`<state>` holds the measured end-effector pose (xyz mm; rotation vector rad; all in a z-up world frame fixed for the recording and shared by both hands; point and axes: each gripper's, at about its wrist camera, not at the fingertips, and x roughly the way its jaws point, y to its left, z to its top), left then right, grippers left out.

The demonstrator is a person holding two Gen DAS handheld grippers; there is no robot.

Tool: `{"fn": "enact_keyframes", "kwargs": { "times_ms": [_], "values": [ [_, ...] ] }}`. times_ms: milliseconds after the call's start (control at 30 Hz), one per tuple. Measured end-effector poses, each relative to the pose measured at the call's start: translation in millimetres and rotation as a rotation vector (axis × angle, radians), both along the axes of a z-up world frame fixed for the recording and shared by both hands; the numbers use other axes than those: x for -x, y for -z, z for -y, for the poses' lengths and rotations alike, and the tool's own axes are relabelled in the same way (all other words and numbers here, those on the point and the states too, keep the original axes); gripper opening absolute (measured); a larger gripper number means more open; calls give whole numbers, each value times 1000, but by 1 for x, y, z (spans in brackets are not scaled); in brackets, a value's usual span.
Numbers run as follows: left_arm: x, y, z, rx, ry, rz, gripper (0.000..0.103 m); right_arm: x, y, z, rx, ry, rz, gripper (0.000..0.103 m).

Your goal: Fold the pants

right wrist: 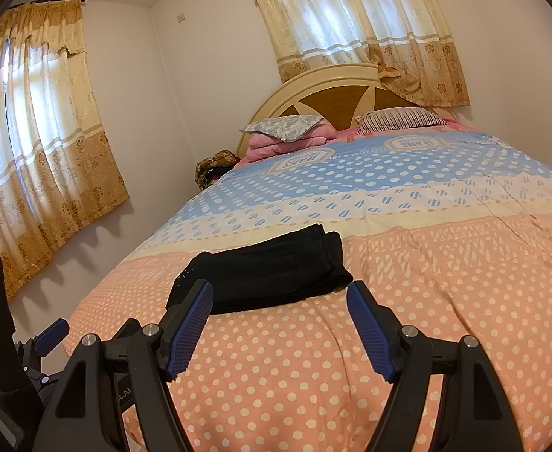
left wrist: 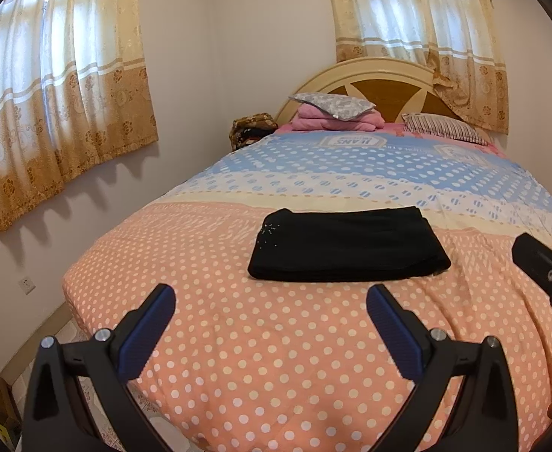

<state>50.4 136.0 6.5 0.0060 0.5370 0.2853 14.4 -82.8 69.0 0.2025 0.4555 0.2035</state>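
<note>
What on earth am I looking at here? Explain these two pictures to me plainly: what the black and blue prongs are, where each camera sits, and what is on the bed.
There is no robot. A person holds a hand tool in each hand, each ending in a two-finger claw with blue ribbed pads, and a wide-angle camera on each tool looks forward along its fingers. One picture is from the left claw, the other from the right claw. Both claws are open and hold nothing. They hang over a bed with a dotted peach, cream and blue quilt. On it lies a pair of black pants folded into a flat rectangle, apart from both claws. Pillows and a folded pink blanket sit by the headboard.
</note>
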Motion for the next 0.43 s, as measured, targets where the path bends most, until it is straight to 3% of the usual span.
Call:
{"fn": "enact_keyframes", "kwargs": {
  "times_ms": [200, 433],
  "values": [
    [-2, 3, -5, 57, 32, -20, 103, 0, 1, -1, -6, 9, -7, 75],
    [-3, 4, 2, 32, 61, -20, 103, -1, 1, -3, -5, 11, -6, 75]
  ]
}}
